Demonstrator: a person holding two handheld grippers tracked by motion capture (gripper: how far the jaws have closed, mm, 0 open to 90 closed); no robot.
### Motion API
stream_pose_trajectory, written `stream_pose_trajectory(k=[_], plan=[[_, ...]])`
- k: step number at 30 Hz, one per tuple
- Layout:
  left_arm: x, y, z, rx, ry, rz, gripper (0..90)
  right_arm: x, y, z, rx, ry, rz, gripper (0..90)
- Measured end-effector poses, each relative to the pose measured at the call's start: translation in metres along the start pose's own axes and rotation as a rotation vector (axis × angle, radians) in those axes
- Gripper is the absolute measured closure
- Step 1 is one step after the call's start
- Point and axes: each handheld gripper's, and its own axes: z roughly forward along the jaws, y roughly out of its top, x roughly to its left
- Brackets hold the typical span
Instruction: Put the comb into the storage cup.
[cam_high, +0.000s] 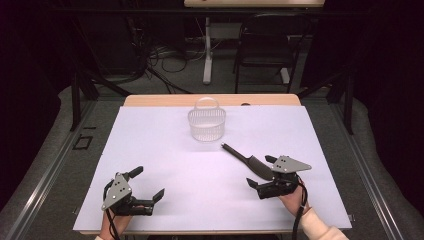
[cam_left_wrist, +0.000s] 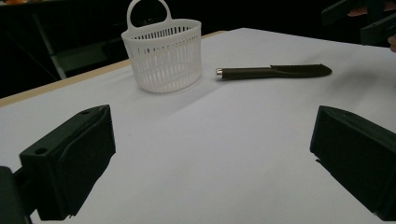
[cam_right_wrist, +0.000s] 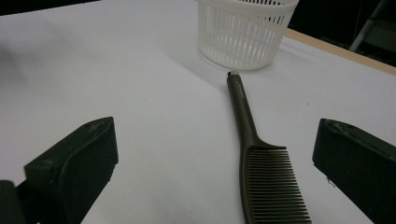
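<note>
Black claws (cam_high: 148, 185), cream sleeve (cam_high: 320, 230)

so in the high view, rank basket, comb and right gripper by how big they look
1. right gripper, with its plate; it sits nearer the camera, so part of that may be nearness
2. comb, long but thin, partly hidden
3. basket, close to the comb, so unsure

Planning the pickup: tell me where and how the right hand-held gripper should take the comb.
Grip the comb by its slim round handle, just above the toothed head. It lies flat, so come down from above with the jaws astride the handle. The right hand-held gripper is open and nearest; the basket stands clear beyond the tip.
</note>
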Motion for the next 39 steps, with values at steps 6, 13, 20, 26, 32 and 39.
stream_pose_trajectory(k=[6, 13, 20, 26, 32, 39], plan=[[0.0, 0.0, -0.001, -0.002, -0.001, 0.003, 0.2, -0.004, 0.003, 0.004, 0.015, 0.006, 0.012, 0.0], [0.0, -0.001, -0.001, 0.007, -0.001, 0.004, 0.2, -0.009, 0.009, 0.008, 0.017, 0.002, 0.026, 0.0], [-0.001, -0.001, 0.0, 0.013, 0.005, 0.005, 0.2, -0.013, 0.015, 0.016, 0.019, 0.0, 0.029, 0.0], [0.0, -0.001, 0.0, 0.013, 0.007, 0.002, 0.2, -0.019, 0.021, 0.025, 0.024, -0.005, 0.032, 0.0], [0.0, -0.001, 0.001, 0.02, 0.008, 0.013, 0.2, -0.023, 0.024, 0.035, 0.043, -0.013, 0.042, 0.0], [0.0, -0.001, 0.0, 0.02, 0.007, 0.013, 0.0, -0.029, 0.029, 0.049, 0.056, -0.007, 0.061, 0.0]])
